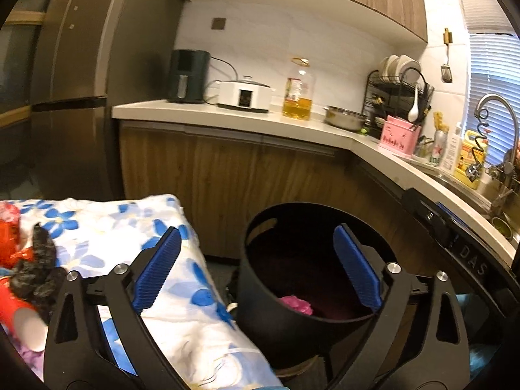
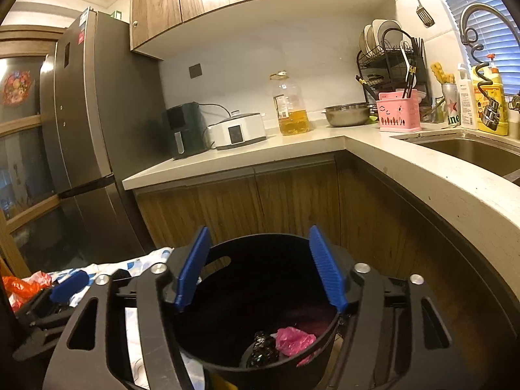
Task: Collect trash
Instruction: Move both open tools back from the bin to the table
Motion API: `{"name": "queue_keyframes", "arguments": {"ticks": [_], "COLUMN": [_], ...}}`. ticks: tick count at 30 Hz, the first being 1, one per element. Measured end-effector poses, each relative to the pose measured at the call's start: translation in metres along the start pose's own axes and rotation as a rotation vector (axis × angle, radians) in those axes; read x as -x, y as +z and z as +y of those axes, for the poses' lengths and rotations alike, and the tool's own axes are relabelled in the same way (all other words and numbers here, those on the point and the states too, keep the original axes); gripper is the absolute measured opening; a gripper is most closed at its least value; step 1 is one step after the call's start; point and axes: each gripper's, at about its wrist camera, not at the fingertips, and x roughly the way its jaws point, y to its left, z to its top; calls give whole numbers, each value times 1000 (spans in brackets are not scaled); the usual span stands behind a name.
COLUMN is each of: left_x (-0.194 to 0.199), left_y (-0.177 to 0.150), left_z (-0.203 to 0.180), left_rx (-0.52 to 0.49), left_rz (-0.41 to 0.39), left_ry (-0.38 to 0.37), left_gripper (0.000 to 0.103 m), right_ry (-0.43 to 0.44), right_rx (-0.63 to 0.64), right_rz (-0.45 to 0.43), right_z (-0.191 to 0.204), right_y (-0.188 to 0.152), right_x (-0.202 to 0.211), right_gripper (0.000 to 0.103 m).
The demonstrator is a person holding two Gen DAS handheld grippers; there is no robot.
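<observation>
In the left wrist view, the left gripper (image 1: 256,266) hangs with its blue pads spread wide and nothing between them, straddling the gap between a table draped in a blue-flowered cloth (image 1: 136,227) and a black bin (image 1: 292,318) that stands just beside the cloth's right edge. A pink crumpled bag (image 1: 297,304) lies inside the bin near its front wall. Toward the cloth's left edge sit a black crumpled bag (image 1: 35,269), a red paper cup (image 1: 18,317) lying on its side with its white mouth toward the camera, and a piece of red wrapping (image 1: 9,237). Behind, a pale countertop (image 1: 195,113) carries a dark air fryer (image 1: 188,75), a white cooker (image 1: 243,95), an oil bottle (image 1: 298,92), a steel bowl (image 1: 345,117) and a pink caddy (image 1: 399,136). In the right wrist view, the right gripper (image 2: 260,266) is also held apart and empty, directly above the bin's (image 2: 221,341) open mouth; inside lie the pink bag (image 2: 294,341) and, touching it on the left, a black crumpled wad (image 2: 261,347). The left gripper (image 2: 61,289) appears at the left over the cloth's (image 2: 139,263) near corner, close to an orange bag (image 2: 22,287). The sink (image 2: 468,149) is sunk into the countertop's right run.
</observation>
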Motion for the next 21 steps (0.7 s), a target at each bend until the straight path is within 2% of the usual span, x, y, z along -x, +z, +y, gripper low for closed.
{"name": "queue_keyframes", "arguments": {"ticks": [8,17,21], "left_x": [42,98,126], "left_y": [0,-9,-17], "left_z": [18,36,41], "left_rx": [16,45,41], "left_rz": [-19,-27,-39], "left_ry": [96,164,184], "left_gripper": [97,97,97], "right_ry": [-16,-57,-48], "right_rx": [9,52,59], "right_rz": [-14,-11,-18], "right_z": [15,39,48], "right_y": [-4,-16,-23], "right_x": [31,74,97], "right_gripper": [80,81,81]}}
